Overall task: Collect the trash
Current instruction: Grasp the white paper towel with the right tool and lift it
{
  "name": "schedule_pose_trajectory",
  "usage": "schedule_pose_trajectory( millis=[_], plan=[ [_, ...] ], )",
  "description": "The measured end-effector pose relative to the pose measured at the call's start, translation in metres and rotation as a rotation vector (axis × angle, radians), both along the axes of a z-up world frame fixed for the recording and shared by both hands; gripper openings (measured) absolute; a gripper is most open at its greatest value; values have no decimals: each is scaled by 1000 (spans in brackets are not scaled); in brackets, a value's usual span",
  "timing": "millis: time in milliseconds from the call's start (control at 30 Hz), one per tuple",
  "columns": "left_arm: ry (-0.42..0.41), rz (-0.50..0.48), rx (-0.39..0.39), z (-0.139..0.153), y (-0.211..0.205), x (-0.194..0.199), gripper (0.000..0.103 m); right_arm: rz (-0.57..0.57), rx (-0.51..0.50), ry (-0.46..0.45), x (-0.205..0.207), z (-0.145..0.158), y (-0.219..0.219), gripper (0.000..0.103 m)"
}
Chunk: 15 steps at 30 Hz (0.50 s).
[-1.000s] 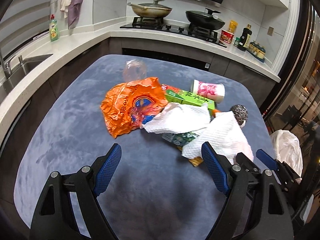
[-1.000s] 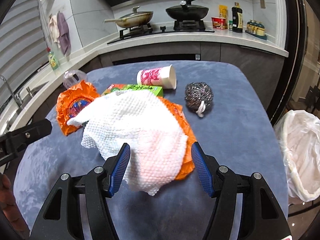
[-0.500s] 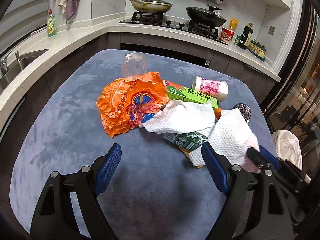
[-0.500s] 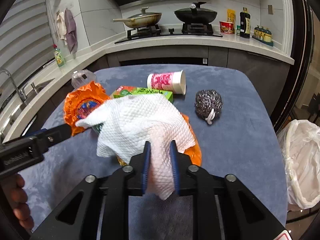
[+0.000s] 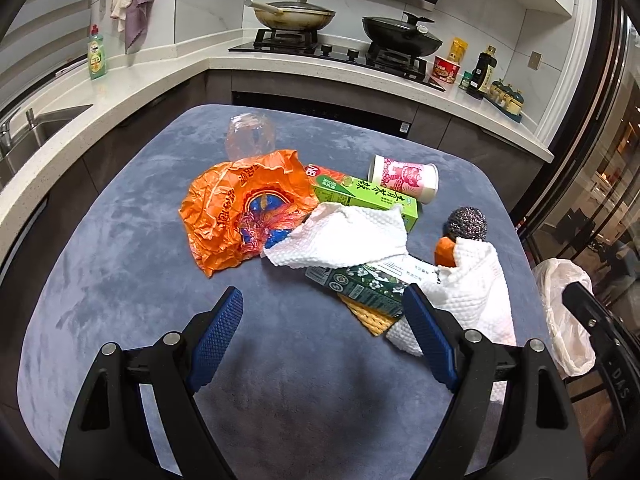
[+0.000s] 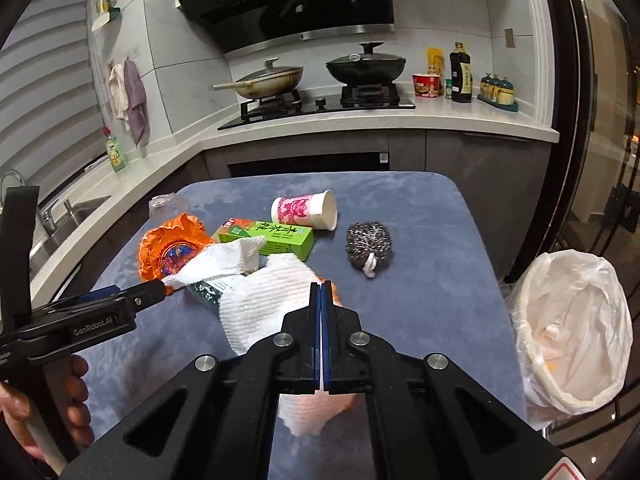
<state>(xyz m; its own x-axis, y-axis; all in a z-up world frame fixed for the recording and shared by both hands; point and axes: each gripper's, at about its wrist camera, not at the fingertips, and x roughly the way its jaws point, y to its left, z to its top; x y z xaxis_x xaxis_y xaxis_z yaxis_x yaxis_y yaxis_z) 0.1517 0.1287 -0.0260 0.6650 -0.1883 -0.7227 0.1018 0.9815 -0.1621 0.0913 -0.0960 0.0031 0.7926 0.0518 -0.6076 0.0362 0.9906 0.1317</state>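
My right gripper (image 6: 321,300) is shut on a white paper towel (image 6: 266,300) and holds it lifted over the blue table (image 6: 432,300); the towel also shows in the left wrist view (image 5: 476,296). My left gripper (image 5: 324,336) is open and empty, just short of the trash pile. The pile holds an orange plastic bag (image 5: 240,216), a second paper towel (image 5: 344,236), a green carton (image 5: 368,196), a dark green packet (image 5: 360,284), a pink paper cup (image 5: 404,176), a steel scourer (image 6: 368,242) and a clear plastic cup (image 5: 250,136). A white-lined trash bin (image 6: 576,328) stands right of the table.
An L-shaped kitchen counter (image 5: 160,68) runs behind and left of the table, with a sink (image 5: 36,124), a stove with two pans (image 5: 296,16) and bottles (image 5: 484,68). A glass door (image 6: 600,140) is on the right.
My right gripper closed on the paper towel and lifted it up and toward me, uncovering the dark green packet. The left gripper stayed open and shifted slightly.
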Motion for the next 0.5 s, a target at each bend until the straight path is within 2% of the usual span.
schedule_pose_trajectory(
  millis=[33, 100, 167, 200, 400, 433, 467, 500],
  plan=[
    [1, 0, -1, 0, -1, 0, 78, 4, 3, 3, -1, 0, -2, 1],
    [0, 1, -2, 0, -1, 0, 78, 16, 5, 27, 0, -3, -2, 9],
    [-2, 1, -4, 1, -2, -1, 78, 14, 7, 34, 1, -8, 0, 35],
    [-4, 1, -2, 1, -2, -3, 78, 20, 12, 34, 2, -11, 1, 38],
    [2, 8, 4, -2, 2, -3, 78, 73, 10, 90, 14, -37, 21, 37],
    [4, 9, 7, -3, 3, -3, 78, 76, 8, 103, 17, -43, 23, 31],
    [7, 12, 9, -4, 4, -2, 78, 79, 10, 110, 19, -46, 25, 18],
    [11, 16, 9, -6, 6, -1, 78, 82, 12, 121, 21, -49, 26, 11]
  ],
)
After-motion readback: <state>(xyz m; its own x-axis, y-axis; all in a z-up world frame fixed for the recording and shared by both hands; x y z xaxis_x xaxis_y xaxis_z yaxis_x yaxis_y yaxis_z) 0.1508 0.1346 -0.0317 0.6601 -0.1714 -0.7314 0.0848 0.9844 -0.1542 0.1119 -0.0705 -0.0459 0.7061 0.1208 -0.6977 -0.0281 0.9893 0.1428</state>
